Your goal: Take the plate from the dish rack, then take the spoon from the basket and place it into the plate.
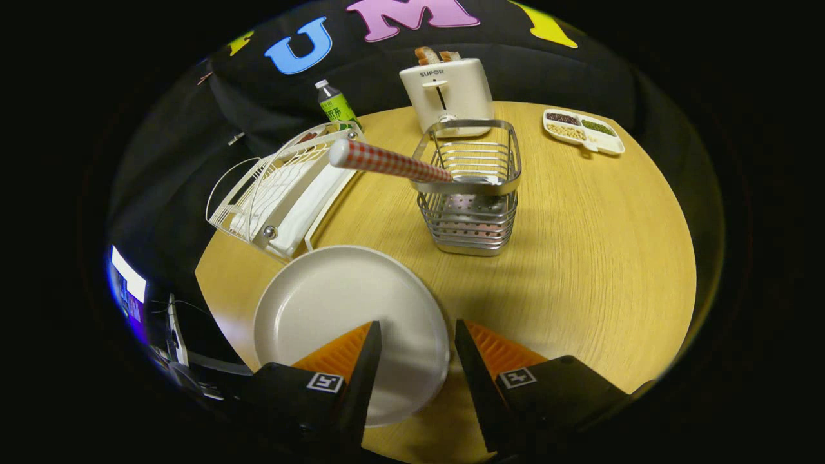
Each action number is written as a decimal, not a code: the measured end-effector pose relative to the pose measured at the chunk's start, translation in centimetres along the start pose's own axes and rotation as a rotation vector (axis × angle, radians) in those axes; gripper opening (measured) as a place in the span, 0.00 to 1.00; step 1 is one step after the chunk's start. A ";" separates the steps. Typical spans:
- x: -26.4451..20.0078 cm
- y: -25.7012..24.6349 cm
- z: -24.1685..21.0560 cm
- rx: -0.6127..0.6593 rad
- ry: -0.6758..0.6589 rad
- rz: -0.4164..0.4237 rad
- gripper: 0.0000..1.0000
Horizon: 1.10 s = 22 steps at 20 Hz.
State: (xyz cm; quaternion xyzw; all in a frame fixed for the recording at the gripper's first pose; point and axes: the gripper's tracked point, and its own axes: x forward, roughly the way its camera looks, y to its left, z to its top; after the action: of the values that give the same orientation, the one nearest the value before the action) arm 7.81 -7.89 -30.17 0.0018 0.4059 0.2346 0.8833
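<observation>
A white plate (341, 316) lies flat on the round wooden table (580, 258), just ahead of my fingers and partly under the left one. My gripper (417, 335) is open above the plate's near right rim, with nothing between its fingers. The spoon (390, 162) stands slanted in the wire basket (470, 193) beyond the plate; its red-checked handle sticks out toward the dish rack. The white wire dish rack (277, 193) stands beyond the plate on the left, with no plate in it.
A cream toaster (448, 93) with bread slices stands behind the basket. A green bottle (336, 104) is behind the rack. A white divided tray (583, 131) of beans sits at the table's far right. Bare tabletop lies right of the basket.
</observation>
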 end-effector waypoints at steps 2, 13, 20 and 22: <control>-1.3 -0.2 1.7 -0.042 -0.073 -0.006 0.82; -4.8 2.6 10.1 -0.326 -0.403 -0.004 0.99; -1.3 1.2 13.5 -0.367 -0.434 -0.063 0.97; -0.3 0.7 13.4 -0.387 -0.420 -0.076 0.97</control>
State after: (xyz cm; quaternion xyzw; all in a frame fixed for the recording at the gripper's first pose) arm 17.00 -4.88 -20.88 -0.1333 0.1615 0.2689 0.9401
